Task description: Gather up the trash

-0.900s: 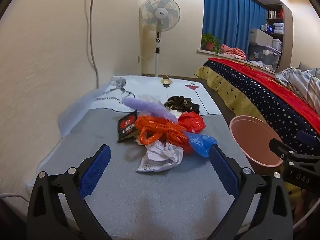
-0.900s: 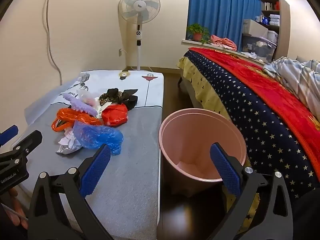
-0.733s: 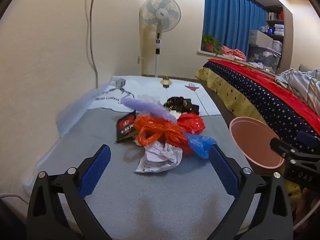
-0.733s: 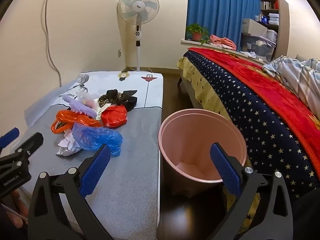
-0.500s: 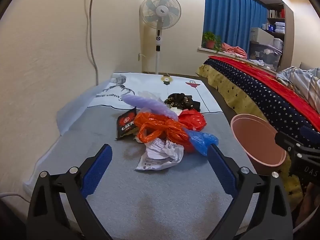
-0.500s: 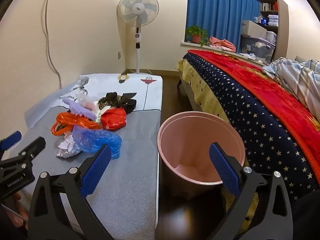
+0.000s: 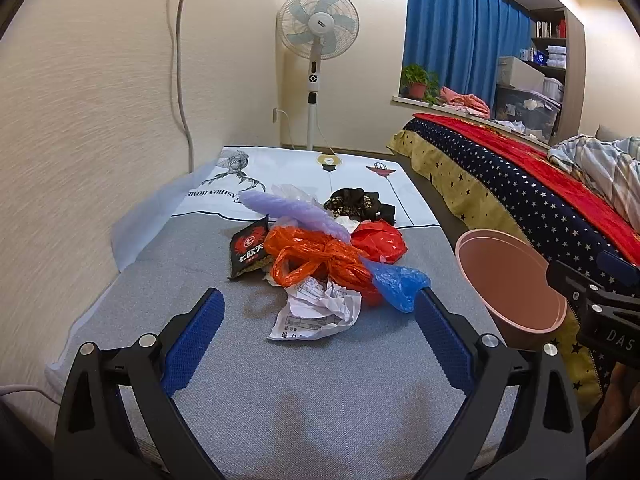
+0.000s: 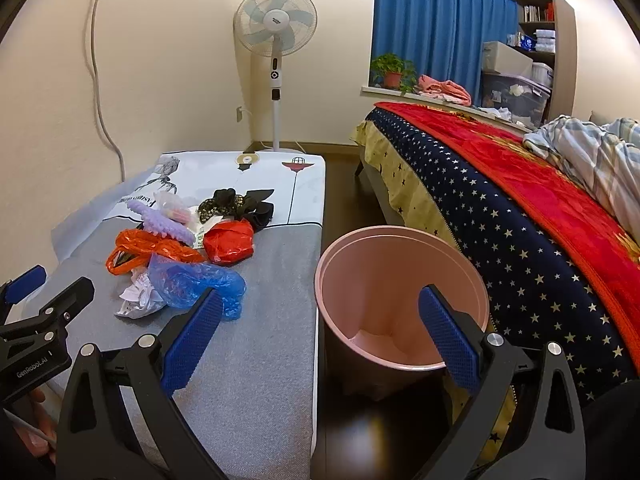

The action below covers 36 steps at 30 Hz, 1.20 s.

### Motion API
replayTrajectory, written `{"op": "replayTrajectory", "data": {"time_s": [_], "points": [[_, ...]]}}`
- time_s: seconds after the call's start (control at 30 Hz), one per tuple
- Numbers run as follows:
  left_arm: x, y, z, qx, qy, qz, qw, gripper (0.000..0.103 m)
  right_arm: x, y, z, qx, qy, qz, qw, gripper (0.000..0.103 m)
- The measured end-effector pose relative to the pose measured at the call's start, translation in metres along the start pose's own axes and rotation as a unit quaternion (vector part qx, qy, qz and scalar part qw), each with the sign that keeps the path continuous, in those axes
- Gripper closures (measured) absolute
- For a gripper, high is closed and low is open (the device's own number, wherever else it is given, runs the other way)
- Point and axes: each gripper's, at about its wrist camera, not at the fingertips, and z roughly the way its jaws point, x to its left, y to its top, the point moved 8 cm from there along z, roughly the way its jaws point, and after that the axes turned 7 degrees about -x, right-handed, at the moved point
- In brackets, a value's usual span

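On a grey mat (image 7: 320, 400) beside a bed (image 8: 520, 216), the left gripper (image 7: 318, 320) hangs wide open and empty, its blue pads (image 7: 192, 336) framing a crumpled paper (image 7: 320, 312) that lies just ahead on the mat, untouched. The right gripper (image 8: 320, 320), equally wide and holding nothing, points down at a pink bin (image 8: 400, 248) standing on the dark floor between mat and bed; its pads (image 8: 448, 340) span the bin's mouth from above without meeting the rim.

The trash sits in one loose heap at the middle of the mat, left of the bin. Nearest is the paper, with a blue bag (image 7: 400, 280) at its right edge and an orange bag (image 7: 312, 256) lying partly over it. A black snack packet (image 7: 250, 248) lies flat at the heap's left. Behind these come a red bag (image 7: 380, 240) and a lilac wrapper (image 7: 292, 210), the latter stretched across the top of the pile. A clear bag (image 8: 174, 204) shows beyond the wrapper. Farther back, dark cloth (image 7: 360, 204) rests on a white printed sheet (image 7: 304, 172) covering the mat's far end.

Beyond the mat a standing fan (image 7: 316, 36) is set against the wall, a cord (image 7: 180, 60) running down the wall at left. A potted plant (image 8: 392, 68) sits on the sill below blue curtains (image 8: 440, 20).
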Motion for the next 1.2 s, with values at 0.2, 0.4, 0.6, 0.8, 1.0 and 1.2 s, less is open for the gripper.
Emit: {"op": "replayTrajectory", "data": {"time_s": [0.2, 0.4, 0.6, 0.8, 1.0, 1.2], "points": [[0.0, 0.0007, -0.0015, 0.0, 0.001, 0.001, 1.0, 0.011, 0.0008, 0.001, -0.0016, -0.003, 0.0, -0.002, 1.0, 0.007], [0.0001, 0.0008, -0.0015, 0.001, 0.001, 0.001, 1.0, 0.011, 0.0015, 0.0015, -0.0014, -0.003, 0.001, -0.003, 1.0, 0.007], [0.0, 0.0004, -0.0015, 0.001, 0.001, 0.001, 1.0, 0.011, 0.0027, 0.0017, -0.0013, -0.004, 0.0, -0.004, 1.0, 0.007], [-0.0002, 0.0004, -0.001, 0.0, 0.0, 0.001, 1.0, 0.011, 0.0022, 0.0016, -0.0014, -0.004, 0.001, -0.004, 1.0, 0.007], [-0.0002, 0.0004, -0.001, 0.0, 0.0, 0.002, 1.0, 0.011, 0.0023, 0.0016, -0.0015, -0.004, 0.001, -0.004, 1.0, 0.007], [-0.0018, 0.001, -0.001, 0.0, -0.001, 0.002, 1.0, 0.011, 0.0022, 0.0016, -0.0016, -0.004, 0.001, -0.004, 1.0, 0.007]]}}
